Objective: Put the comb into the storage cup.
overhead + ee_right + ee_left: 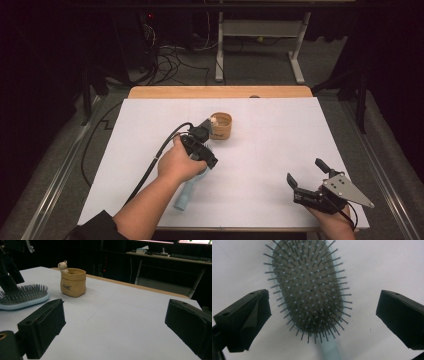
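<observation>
Hovering over the hairbrush [308, 290], the left gripper [204, 150] is holding its jaws wide apart, one on each side of the brush head with nothing pressed between them. No earlier grip can be told from here; judging by the layout, this is either the moment just after setting the brush down or the approach to picking it up. The brush is lying flat on the white table sheet [280, 150], bristles up, left of centre, its handle [186, 195] pointing toward the near edge. Just beyond it, farther from the person, a small tan pot [73, 282] with a little bear figure on its rim is standing upright, near the brush head but apart from it. The brush is showing a pale blue oval frame, a dark cushion and dark pins with light tips. A grasp would probably call for lowering and closing across the narrow handle rather than the springy bristles. The right gripper [307, 181] is resting at the near right, jaws spread and empty.
</observation>
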{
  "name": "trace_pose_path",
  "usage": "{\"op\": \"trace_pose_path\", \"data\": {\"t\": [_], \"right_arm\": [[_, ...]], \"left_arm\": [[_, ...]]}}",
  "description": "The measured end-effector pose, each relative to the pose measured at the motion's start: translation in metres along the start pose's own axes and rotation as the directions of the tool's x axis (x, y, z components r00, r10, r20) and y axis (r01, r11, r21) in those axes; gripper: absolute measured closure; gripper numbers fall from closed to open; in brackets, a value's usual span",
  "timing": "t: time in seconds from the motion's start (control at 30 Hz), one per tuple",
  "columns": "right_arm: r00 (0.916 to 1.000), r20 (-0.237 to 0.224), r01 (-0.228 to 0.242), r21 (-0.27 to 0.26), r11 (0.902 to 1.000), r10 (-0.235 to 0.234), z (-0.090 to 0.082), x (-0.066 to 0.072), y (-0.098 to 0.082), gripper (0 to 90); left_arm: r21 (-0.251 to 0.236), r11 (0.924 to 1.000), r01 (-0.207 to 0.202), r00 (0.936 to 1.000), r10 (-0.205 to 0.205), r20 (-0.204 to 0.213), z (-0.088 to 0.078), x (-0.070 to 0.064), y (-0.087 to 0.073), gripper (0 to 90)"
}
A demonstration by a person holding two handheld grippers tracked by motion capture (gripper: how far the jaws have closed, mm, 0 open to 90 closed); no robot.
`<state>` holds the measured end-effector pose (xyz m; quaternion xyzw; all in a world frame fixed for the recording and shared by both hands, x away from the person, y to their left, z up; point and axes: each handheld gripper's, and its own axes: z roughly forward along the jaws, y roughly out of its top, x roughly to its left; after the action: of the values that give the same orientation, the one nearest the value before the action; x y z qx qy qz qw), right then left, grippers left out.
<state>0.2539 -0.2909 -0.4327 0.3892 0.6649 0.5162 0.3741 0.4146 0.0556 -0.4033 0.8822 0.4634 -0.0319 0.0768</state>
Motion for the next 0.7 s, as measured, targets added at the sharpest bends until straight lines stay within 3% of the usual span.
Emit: {"op": "trace_pose_path", "data": {"t": [0.27,0.5,0.7], "right_arm": [[1.0,0.0,0.005,0.001,1.0,-0.005,-0.001,0.001,0.0,3.8],[1.0,0.0,0.005,-0.002,1.0,-0.005,-0.001,0.001,0.0,4.0],[1.0,0.0,0.007,-0.001,1.0,-0.007,-0.001,0.001,0.0,4.0]], "left_arm": [[0.023,0.9996,0.016,0.9986,-0.015,-0.05,0.013,0.002,0.005,0.6],[0.039,0.9991,0.016,0.9989,-0.014,-0.045,0.024,-0.001,0.008,0.7],[0.048,0.9987,0.017,0.9978,-0.014,-0.065,0.031,-0.001,0.009,0.2]]}}
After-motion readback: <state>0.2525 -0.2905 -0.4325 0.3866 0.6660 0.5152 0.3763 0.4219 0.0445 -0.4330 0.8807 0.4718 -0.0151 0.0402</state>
